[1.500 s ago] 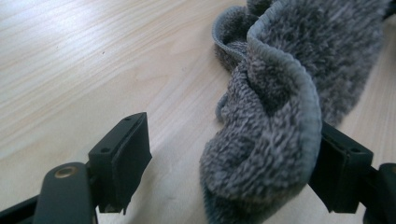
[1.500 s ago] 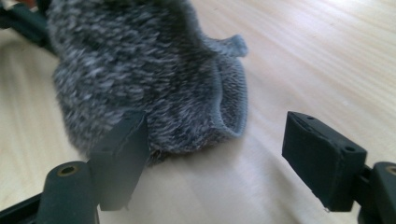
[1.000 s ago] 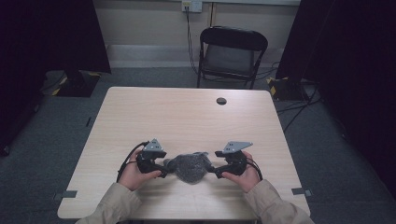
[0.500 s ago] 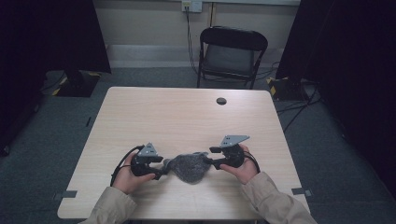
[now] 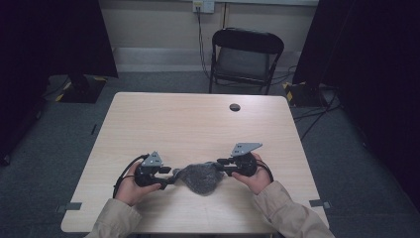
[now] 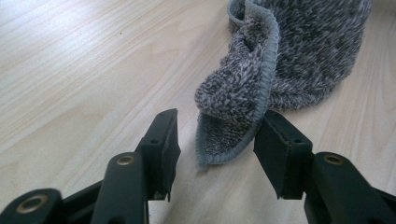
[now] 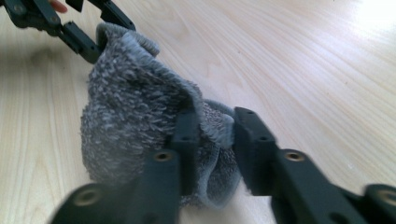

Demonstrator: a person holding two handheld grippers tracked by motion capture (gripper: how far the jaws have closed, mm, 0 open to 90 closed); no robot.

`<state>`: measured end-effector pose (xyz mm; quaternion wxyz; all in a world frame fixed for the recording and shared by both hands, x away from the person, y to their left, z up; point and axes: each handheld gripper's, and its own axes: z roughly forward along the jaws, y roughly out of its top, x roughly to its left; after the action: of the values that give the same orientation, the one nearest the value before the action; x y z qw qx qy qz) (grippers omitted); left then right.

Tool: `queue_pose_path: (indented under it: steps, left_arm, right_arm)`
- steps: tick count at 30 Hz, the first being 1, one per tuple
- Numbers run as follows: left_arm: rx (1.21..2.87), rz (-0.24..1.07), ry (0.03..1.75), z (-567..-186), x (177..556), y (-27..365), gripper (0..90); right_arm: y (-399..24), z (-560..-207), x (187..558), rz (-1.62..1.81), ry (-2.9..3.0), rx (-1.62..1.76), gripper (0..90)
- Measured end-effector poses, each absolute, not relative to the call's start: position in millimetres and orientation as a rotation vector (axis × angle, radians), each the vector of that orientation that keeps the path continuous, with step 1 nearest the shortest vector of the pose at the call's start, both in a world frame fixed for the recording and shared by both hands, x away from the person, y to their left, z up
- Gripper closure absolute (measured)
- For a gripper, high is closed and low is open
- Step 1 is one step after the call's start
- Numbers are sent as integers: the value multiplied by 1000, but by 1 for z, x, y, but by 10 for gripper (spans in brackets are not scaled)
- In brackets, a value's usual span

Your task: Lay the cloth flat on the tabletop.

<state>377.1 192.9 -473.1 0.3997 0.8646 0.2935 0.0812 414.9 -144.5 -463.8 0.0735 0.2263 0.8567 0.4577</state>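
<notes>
A grey, nubbly terry cloth (image 5: 199, 178) lies crumpled in a loose heap on the bench (image 5: 198, 124), close to its near edge and about midway between the left and right edges. Its hemmed edge (image 6: 261, 88) curls over in a fold at one end.

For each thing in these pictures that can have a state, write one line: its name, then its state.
Grey cloth: crumpled on the table, corners between both grippers' jaws.
Left gripper: jaws just closing, not yet pinching the corner.
Right gripper: jaws just closing on a corner fold.
Folding chair: unfolded, empty.
</notes>
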Motion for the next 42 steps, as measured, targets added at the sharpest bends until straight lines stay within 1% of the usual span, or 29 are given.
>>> queue_pose_path:
  steps: [3, 5, 9, 11, 13, 14, 23, 25, 26, 29, 32, 33, 34, 35, 38, 42]
  left_arm:
    - [2195, 199, 720, -473, 377, 193, 516]
    - [2209, 192, 716, -473, 376, 191, 524]
    - [2218, 198, 709, -471, 377, 191, 533]
    - [2207, 181, 714, -471, 377, 190, 548]
    - [2216, 196, 716, -471, 378, 190, 558]
    - [2216, 196, 716, -471, 378, 190, 582]
    - [2274, 164, 704, -477, 377, 187, 578]
    - [2275, 158, 711, -479, 377, 186, 617]
    - [2273, 146, 725, -479, 378, 185, 617]
    - [2273, 112, 767, -480, 380, 186, 678]
    - [2261, 114, 790, -479, 381, 189, 733]
    - [2261, 113, 799, -478, 381, 190, 755]
    - [2257, 111, 799, -477, 381, 190, 798]
    - [2250, 106, 807, -476, 381, 190, 798]
    - [2233, 100, 837, -472, 382, 191, 886]
    - [2189, 111, 853, -465, 383, 193, 895]
  right_arm:
    - [-148, -467, 416, 1373, 2571, 710, 839]
    - [-151, -468, 416, 1379, 2564, 737, 857]
    - [-157, -467, 417, 1408, 2549, 775, 869]
    - [-158, -466, 417, 1411, 2552, 782, 873]
    - [-158, -467, 416, 1400, 2554, 781, 877]
    - [-159, -468, 416, 1405, 2547, 807, 878]
    - [-163, -469, 416, 1417, 2537, 836, 877]
    - [-162, -470, 415, 1417, 2543, 835, 877]
    - [-162, -470, 415, 1417, 2543, 835, 877]
    - [-162, -470, 415, 1418, 2546, 832, 877]
    - [-163, -469, 415, 1424, 2542, 837, 877]
    - [-163, -469, 415, 1425, 2542, 835, 877]
    - [-164, -468, 415, 1425, 2540, 835, 877]
    - [-164, -468, 415, 1425, 2540, 835, 877]
    - [-164, -466, 415, 1427, 2538, 840, 877]
    - [-165, -464, 414, 1429, 2538, 839, 877]
